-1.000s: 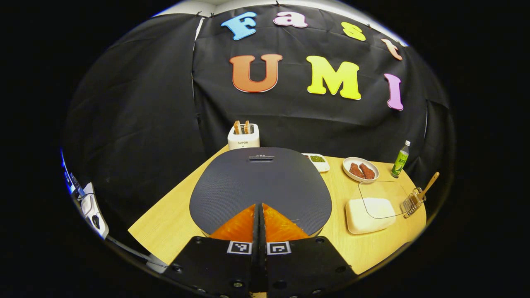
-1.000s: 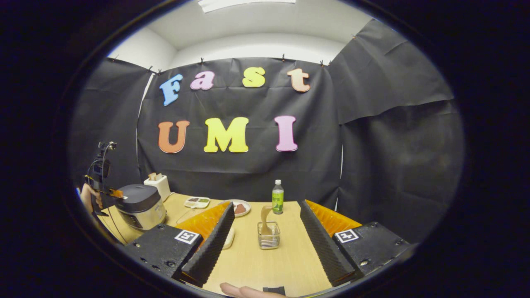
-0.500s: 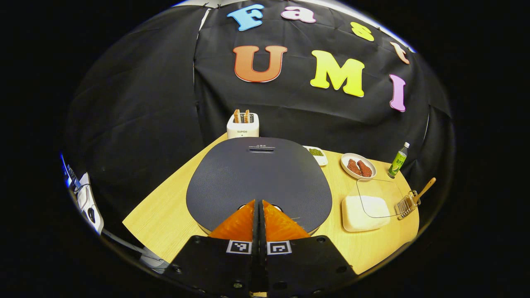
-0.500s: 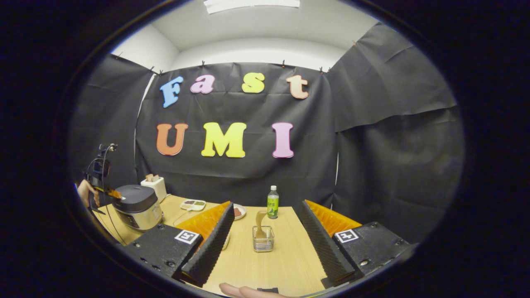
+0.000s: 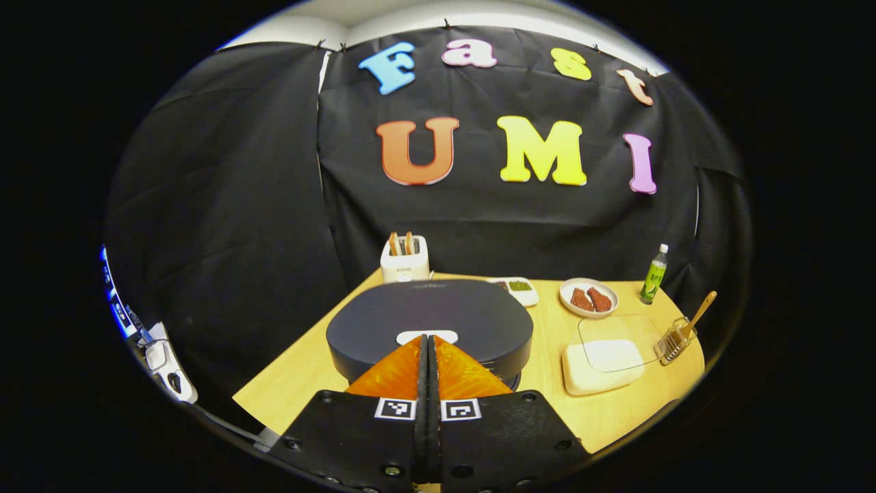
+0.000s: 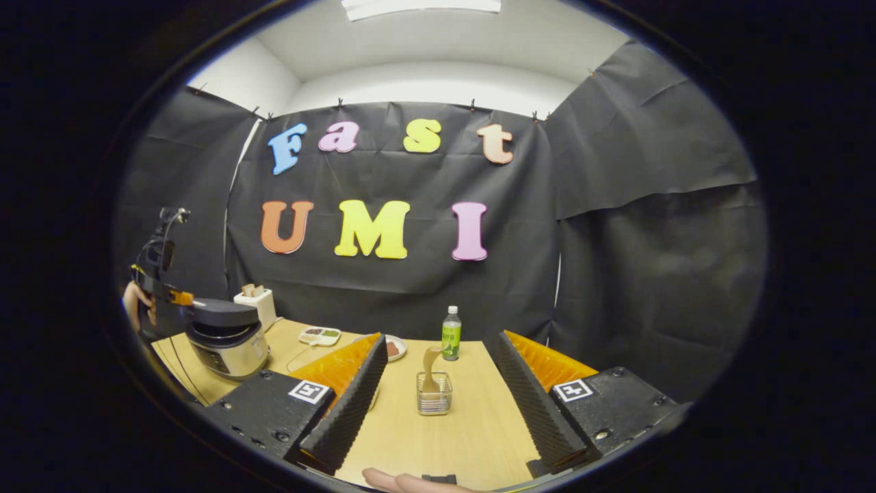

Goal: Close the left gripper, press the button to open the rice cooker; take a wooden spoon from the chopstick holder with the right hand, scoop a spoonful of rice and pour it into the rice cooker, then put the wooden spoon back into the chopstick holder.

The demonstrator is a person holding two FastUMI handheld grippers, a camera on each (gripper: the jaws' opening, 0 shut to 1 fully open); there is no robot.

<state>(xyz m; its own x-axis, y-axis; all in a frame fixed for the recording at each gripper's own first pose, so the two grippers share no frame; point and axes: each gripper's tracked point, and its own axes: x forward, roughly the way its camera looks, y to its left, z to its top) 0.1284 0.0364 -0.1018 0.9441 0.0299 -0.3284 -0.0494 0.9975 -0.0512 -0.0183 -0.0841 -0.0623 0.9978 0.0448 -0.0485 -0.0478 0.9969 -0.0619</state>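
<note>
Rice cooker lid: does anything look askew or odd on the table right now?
The dark grey rice cooker lid sits raised off the cooker body with a gap under it, partly popped open. The wooden spoon stands upright in its wire chopstick holder. Nothing looks spilled.

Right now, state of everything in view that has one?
Rice cooker lid: popped up, gap under it, not fully open.
Left hand-held gripper: shut, at the lid's front edge.
Right hand-held gripper: open, holding nothing.
Spoon: upright in the holder.
Rice box: lid ajar.
Toaster: bread sticking up.
Bottle: capped, upright.
</note>
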